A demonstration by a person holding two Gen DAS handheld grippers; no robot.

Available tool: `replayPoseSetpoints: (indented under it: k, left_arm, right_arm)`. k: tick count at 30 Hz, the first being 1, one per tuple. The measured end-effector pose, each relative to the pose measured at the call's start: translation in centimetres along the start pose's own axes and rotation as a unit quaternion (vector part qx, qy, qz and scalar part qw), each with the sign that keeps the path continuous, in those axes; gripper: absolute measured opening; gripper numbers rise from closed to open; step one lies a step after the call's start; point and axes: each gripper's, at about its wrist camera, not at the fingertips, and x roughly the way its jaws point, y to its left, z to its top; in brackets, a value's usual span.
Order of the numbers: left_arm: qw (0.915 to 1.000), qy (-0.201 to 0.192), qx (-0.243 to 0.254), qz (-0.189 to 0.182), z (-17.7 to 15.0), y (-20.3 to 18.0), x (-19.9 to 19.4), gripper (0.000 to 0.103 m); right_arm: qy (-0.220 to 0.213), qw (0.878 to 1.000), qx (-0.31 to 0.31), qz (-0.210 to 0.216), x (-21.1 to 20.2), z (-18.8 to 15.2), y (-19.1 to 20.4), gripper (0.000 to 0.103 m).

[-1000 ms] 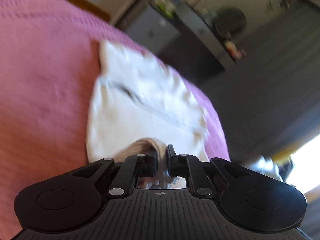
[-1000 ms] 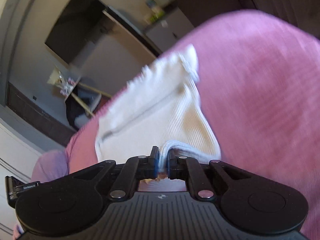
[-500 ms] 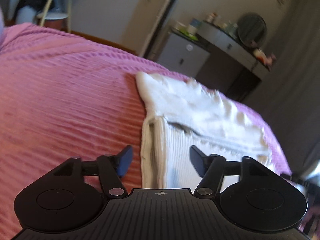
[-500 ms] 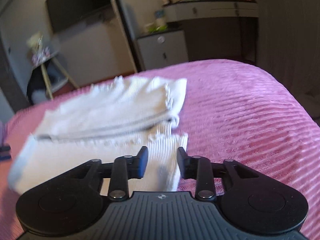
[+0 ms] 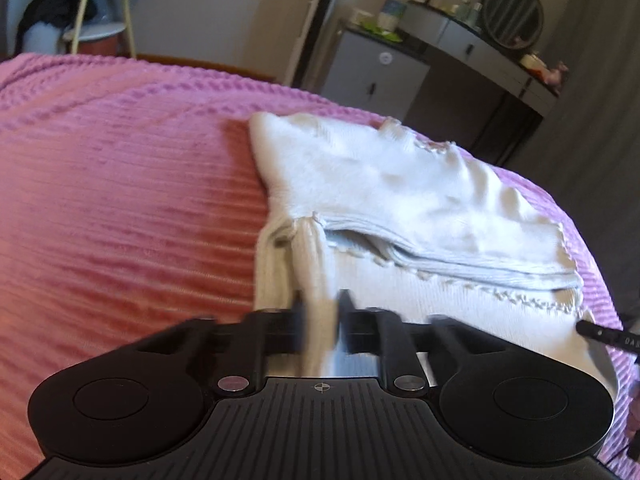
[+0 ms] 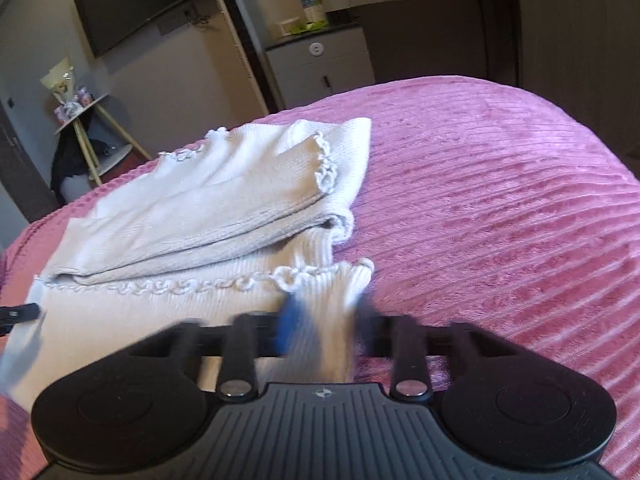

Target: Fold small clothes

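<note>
Meanwhile, white ribbed garment (image 5: 404, 184) (image 6: 208, 200) was laid partly folded on pink bedspread (image 5: 120, 200) (image 6: 500, 200), upper layer doubled over lower. Near left corner was pinched by left gripper (image 5: 320, 320), jaws narrowed on cloth. Right gripper (image 6: 324, 320) was blurred, jaws astride ruffled corner; grip could not be told.

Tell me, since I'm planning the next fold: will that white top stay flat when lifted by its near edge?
Probably not. The white top looks thin and ribbed, so it should droop. Its folded layers may slide apart on the pink blanket.
</note>
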Motion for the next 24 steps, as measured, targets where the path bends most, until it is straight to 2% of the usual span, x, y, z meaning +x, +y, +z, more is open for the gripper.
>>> replayPoseSetpoints:
  k: [2, 4, 9, 14, 16, 17, 18, 19, 22, 24]
  left_arm:
    - [0.9988, -0.016, 0.036, 0.027, -0.3, -1.0, -0.5, 0.011]
    - [0.9972, -0.029, 0.056, 0.038, -0.3, -1.6, -1.4, 0.01]
    - [0.9953, -0.076, 0.058, 0.018, 0.9, -2.2, -5.0, 0.01]
    - [0.9898, -0.132, 0.051, 0.016, 4.0, -2.6, -6.9, 0.01]
    - [0.9898, -0.134, 0.041, 0.021, 5.5, -2.3, -6.0, 0.01]
    - [0.9902, -0.133, 0.033, 0.026, 6.1, -2.1, -5.1, 0.01]
    - [0.9907, -0.13, 0.028, 0.031, 6.7, -1.9, -4.2, 0.01]
    - [0.9909, -0.128, 0.024, 0.036, 7.1, -1.7, -3.2, 0.01]
    - [0.9924, -0.113, 0.017, 0.047, 7.6, -0.9, -0.1, 0.01]
    - [0.9943, -0.093, 0.02, 0.048, 7.5, -0.6, 1.6, 0.01]
  right_arm:
    - [-0.009, 1.0, -0.012, -0.002, -0.4, -0.2, 0.2, 0.008]
    - [-0.026, 0.999, -0.033, -0.014, -1.2, -0.3, 0.7, 0.008]
    - [-0.088, 0.993, -0.077, -0.003, -5.0, 0.5, 2.5, 0.008]
    - [-0.131, 0.985, -0.114, -0.008, -6.1, 2.1, 4.4, 0.008]
    - [-0.141, 0.982, -0.127, -0.022, -4.8, 4.2, 5.4, 0.008]
    - [-0.141, 0.982, -0.127, -0.022, -4.8, 4.2, 5.4, 0.008]
    - [-0.136, 0.983, -0.121, -0.031, -3.0, 5.6, 5.6, 0.008]
    - [-0.136, 0.983, -0.121, -0.031, -3.0, 5.6, 5.6, 0.008]
    - [-0.123, 0.985, -0.114, -0.043, 1.0, 7.5, 5.6, 0.008]
    - [-0.113, 0.986, -0.113, -0.04, 2.0, 7.6, 5.4, 0.008]
